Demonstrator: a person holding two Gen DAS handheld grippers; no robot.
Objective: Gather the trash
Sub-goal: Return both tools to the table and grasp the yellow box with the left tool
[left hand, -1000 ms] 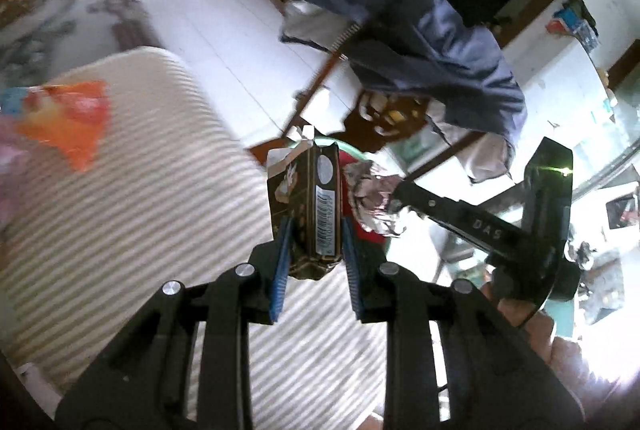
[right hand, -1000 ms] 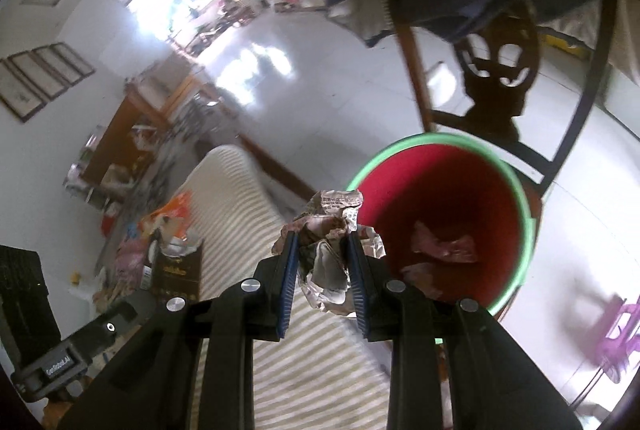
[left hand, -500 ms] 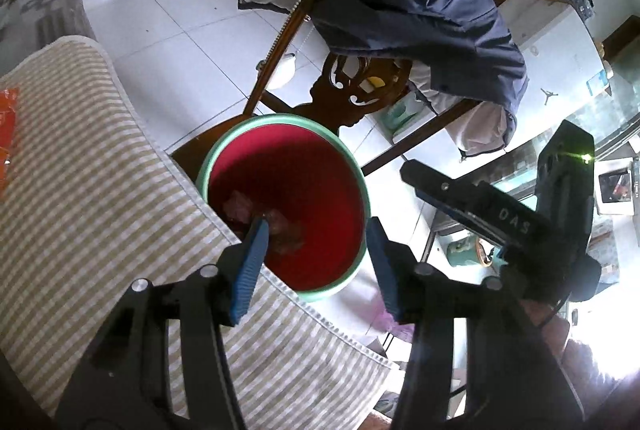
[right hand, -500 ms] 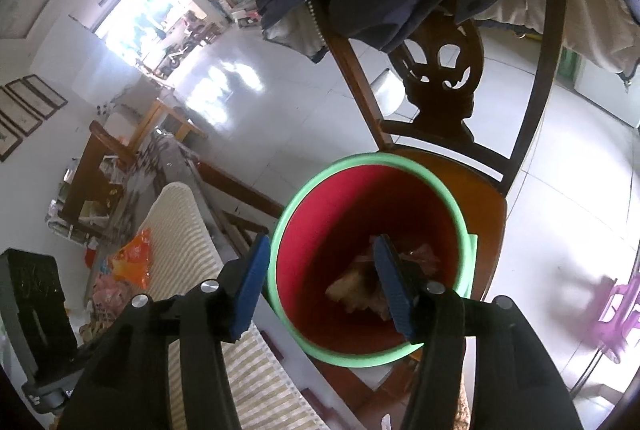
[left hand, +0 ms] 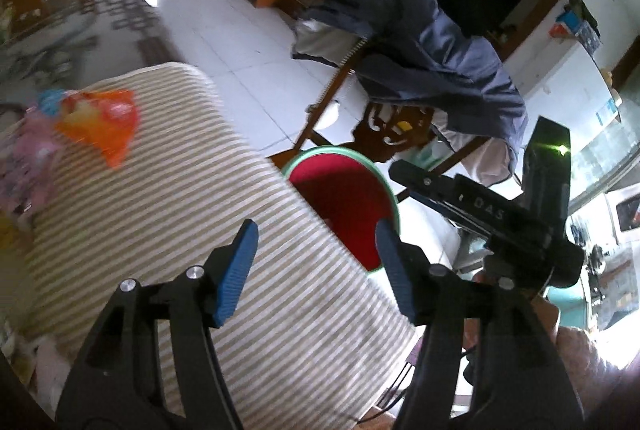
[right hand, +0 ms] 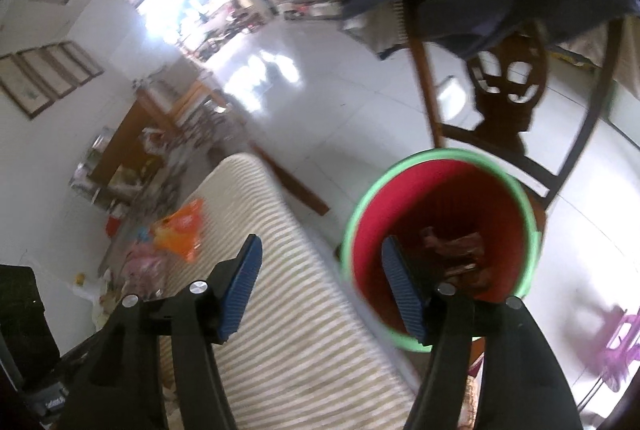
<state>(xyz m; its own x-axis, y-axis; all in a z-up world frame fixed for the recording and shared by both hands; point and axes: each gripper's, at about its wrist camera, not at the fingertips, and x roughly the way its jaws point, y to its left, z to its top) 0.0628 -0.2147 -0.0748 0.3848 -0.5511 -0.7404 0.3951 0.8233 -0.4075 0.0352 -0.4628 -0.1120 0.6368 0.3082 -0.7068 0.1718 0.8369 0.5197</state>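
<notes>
Two grippers are in our hands, and both have their blue-padded fingers spread wide apart with nothing between them. Our left gripper [left hand: 316, 266] hangs over the beige-and-white striped cloth surface [left hand: 168, 189], its right finger near the rim of the red plastic bucket with a green rim [left hand: 344, 197]. From this side we see only the bucket's red inner wall; its bottom is hidden. Our right gripper [right hand: 320, 282] sits above the gap between the striped surface [right hand: 288, 310] and the bucket [right hand: 440, 197], with its right finger overlapping the bucket's opening. Through the right camera we see crumpled brownish trash [right hand: 456, 254] lying in the bottom of the bucket.

One orange plastic wrapper [left hand: 100, 125] lies on the far part of the striped surface, beside pink packaging [left hand: 28, 157] that is too blurred for us to identify. The orange wrapper [right hand: 182, 230] shows in the right view as well. Behind the bucket stands a dark carved wooden chair [right hand: 504, 109] with a blue-grey jacket [left hand: 432, 41] draped over its back. Our right gripper's black body [left hand: 480, 209] shows at the right of the left view.
</notes>
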